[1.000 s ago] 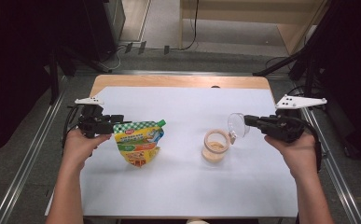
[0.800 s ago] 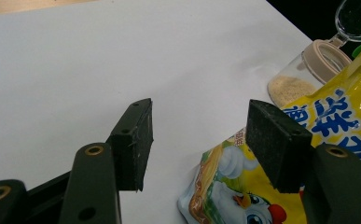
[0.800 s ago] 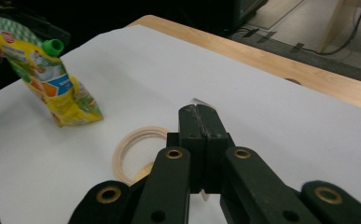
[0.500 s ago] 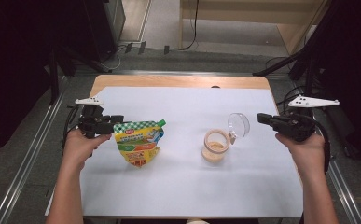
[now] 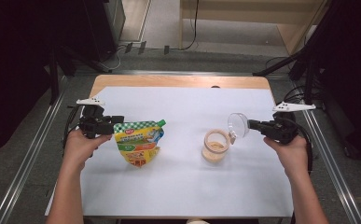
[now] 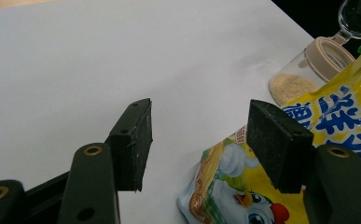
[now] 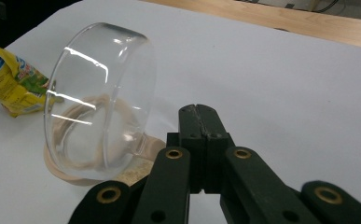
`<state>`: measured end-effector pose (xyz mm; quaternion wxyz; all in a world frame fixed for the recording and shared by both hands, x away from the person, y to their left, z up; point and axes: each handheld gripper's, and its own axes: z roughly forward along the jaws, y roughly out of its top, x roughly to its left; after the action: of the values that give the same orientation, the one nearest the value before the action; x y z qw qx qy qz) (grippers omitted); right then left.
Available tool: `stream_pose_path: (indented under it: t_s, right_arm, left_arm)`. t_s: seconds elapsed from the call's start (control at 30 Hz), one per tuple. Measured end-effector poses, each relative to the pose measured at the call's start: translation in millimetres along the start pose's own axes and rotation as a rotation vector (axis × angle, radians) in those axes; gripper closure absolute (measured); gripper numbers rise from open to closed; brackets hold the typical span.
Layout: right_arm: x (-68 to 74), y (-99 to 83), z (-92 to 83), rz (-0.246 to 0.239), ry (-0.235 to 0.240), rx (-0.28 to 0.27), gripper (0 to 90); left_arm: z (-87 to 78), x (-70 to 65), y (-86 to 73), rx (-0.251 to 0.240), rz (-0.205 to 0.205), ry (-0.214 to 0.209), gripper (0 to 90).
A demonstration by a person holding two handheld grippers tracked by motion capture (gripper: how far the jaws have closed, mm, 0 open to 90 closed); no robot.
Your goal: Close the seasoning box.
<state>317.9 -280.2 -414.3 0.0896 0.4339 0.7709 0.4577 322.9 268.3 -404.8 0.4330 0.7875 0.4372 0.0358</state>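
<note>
A yellow and green snack pouch lies left of centre on the white sheet. My left gripper sits at its upper left corner, open. In the left gripper view the pouch lies under and beyond the right jaw, and the gap of my left gripper holds nothing. A small jar of tan powder stands right of centre, its clear lid flipped up. My right gripper is shut and empty just right of the lid. In the right gripper view the lid stands close to the left of my right gripper.
The white sheet covers most of the wooden table. Metal rails run along both sides. Dark stands and cables sit beyond the far edge.
My right gripper drew back to the right, then came lower and back up to the lid. The left gripper, pouch and jar kept still.
</note>
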Motion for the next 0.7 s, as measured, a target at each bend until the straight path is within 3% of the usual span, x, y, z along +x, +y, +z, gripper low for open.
stream_pose_path:
  t_s: [0.27, 0.7]
  right_arm:
    - [6.1, -1.2, 10.6, -0.013, 0.019, 0.017, 90.0]
    - [12.2, -0.3, 11.1, -0.02, 0.047, 0.011, 90.0]
  left_arm:
    - [0.9, 0.6, -0.2, -0.001, -0.004, -0.001, 41.7]
    - [3.8, 1.0, -1.6, 0.009, -0.01, -0.003, 41.9]
